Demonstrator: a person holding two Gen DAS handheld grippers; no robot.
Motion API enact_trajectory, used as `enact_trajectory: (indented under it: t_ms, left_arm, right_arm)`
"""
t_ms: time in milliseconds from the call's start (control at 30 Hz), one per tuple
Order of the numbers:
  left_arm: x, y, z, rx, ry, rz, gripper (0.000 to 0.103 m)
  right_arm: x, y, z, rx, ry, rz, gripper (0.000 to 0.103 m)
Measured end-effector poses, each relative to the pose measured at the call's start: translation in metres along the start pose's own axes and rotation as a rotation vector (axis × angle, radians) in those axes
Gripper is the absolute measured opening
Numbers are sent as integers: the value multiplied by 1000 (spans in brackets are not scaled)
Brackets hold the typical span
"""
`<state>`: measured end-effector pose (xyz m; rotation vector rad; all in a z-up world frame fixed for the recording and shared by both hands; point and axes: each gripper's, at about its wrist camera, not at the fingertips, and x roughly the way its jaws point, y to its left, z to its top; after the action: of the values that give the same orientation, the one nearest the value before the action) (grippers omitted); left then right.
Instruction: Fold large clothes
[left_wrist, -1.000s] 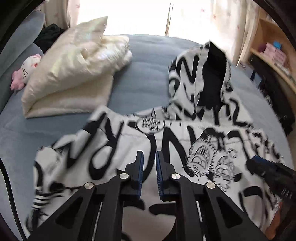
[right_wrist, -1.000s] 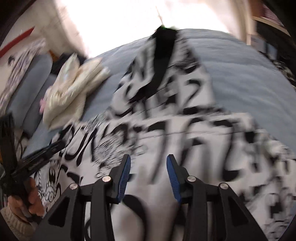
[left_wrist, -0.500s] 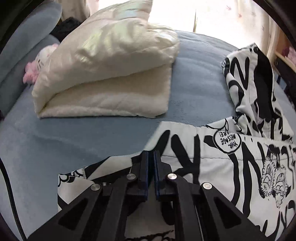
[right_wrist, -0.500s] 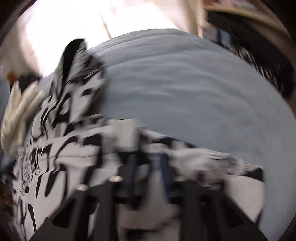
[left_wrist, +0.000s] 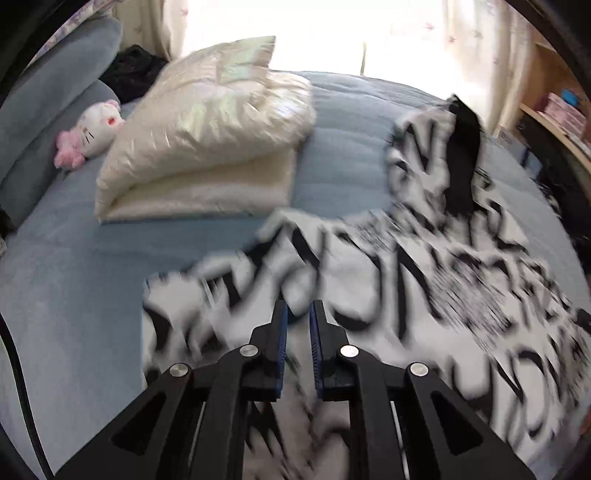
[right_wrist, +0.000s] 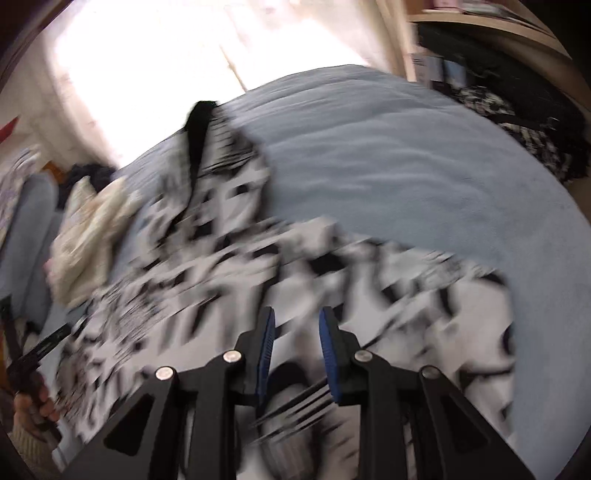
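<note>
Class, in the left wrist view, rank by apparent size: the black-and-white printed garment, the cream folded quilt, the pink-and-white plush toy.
1. Printed garment, largest, though it lies nearest the camera.
2. Cream quilt.
3. Plush toy, clearly smallest.

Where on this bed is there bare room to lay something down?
Bare blue bedcover lies right of the black-and-white garment, up to the dark clothes pile. Another patch lies left of the garment, before the cream pillows. The middle is crowded.
</note>
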<state>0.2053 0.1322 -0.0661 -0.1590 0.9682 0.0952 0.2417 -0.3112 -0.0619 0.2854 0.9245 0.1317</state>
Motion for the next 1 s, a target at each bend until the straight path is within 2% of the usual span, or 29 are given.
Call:
enact_trajectory:
  t_ms: [67,167,300,400,600,733,900,1000]
  left_arm:
    - [-11,-9,-19,14,19,-19,10]
    - [-22,-22,-57,28,40,-19,10]
    - [-19,-11,-101,25,63,63,13]
    - [-26,12,-116,6,18,146,14]
    - [-34,42,-117,-46,15,124,12]
    - [-32,41,-120,-50,11,148,13]
    - [-37,39,-118,-66,25,153,13]
    - [-43,37,-117,-75,29,148,16]
  right_arm:
    - [-5,30,-18,-36,22,54,32]
    - [-8,61,-47,-83,55,130,33]
    - [-2,83,-86,-161,105,109,33]
    - [0,66,-103,-156,114,48,33]
    - [-28,-12,-105,-83,56,-158,33]
    - [-49,-47,-106,-3,30,-146,32]
    - [-54,-40,-111,-31,42,-183,33]
    - [-56,-38,-112,-19,55,-176,33]
